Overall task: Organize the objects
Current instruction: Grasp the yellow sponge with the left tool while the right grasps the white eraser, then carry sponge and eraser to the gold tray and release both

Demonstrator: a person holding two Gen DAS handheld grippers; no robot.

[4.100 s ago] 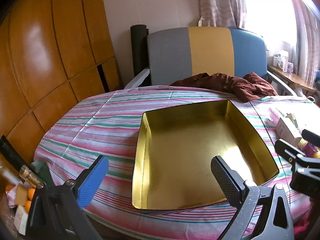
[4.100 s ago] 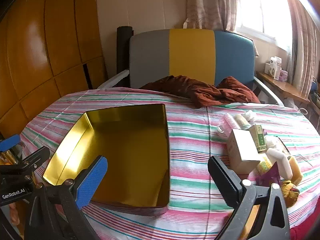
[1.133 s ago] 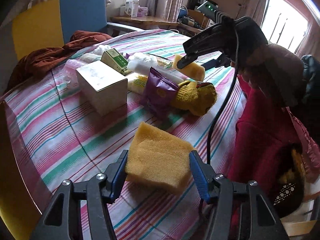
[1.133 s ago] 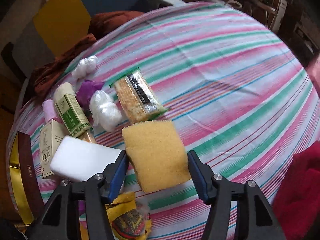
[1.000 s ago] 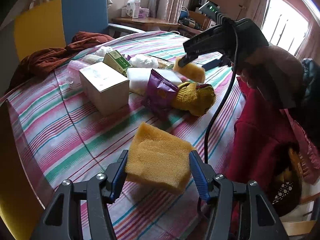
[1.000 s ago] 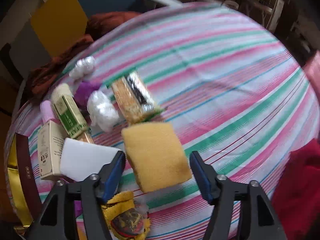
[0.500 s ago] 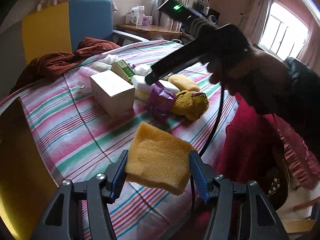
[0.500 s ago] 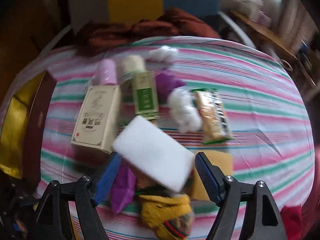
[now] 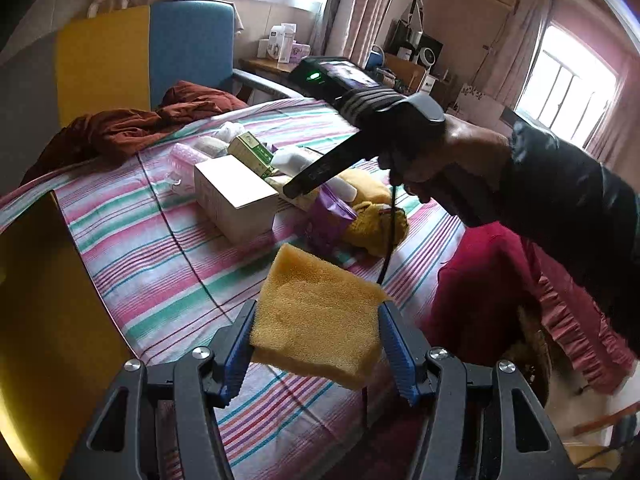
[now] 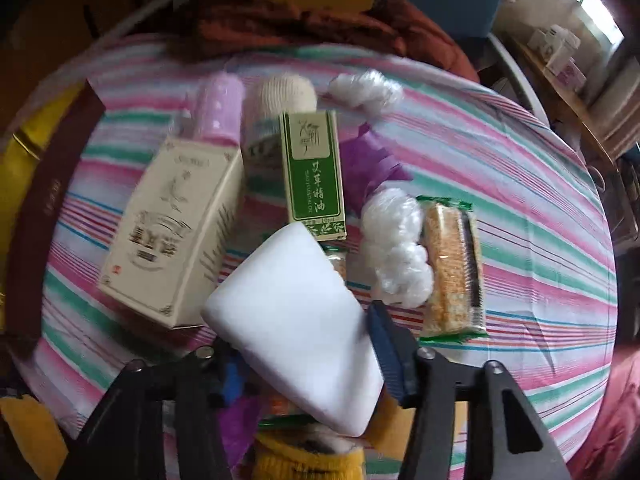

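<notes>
My left gripper (image 9: 316, 344) is shut on a yellow sponge (image 9: 316, 316) and holds it above the striped tablecloth, with the gold tin tray (image 9: 40, 320) at its left. My right gripper (image 10: 304, 352) is closed around a white sponge block (image 10: 296, 308) over the pile of objects. From the left wrist view the right gripper (image 9: 304, 184) reaches down into that pile. The pile holds a cream box (image 10: 172, 232), a green box (image 10: 314, 172), a snack bar (image 10: 452, 268), white plastic wads (image 10: 396, 248) and a pink bottle (image 10: 222, 108).
A purple packet (image 9: 326, 220) and a yellow knit item (image 9: 372, 224) lie by the pile. A brown cloth (image 9: 132, 128) lies at the table's far edge before a grey, yellow and blue chair (image 9: 140, 52). A red garment (image 9: 480, 292) hangs right of the table.
My right gripper let go of its yellow sponge, swung left over the pile and closed on the white sponge block. My left gripper lifted and moved back with its yellow sponge.
</notes>
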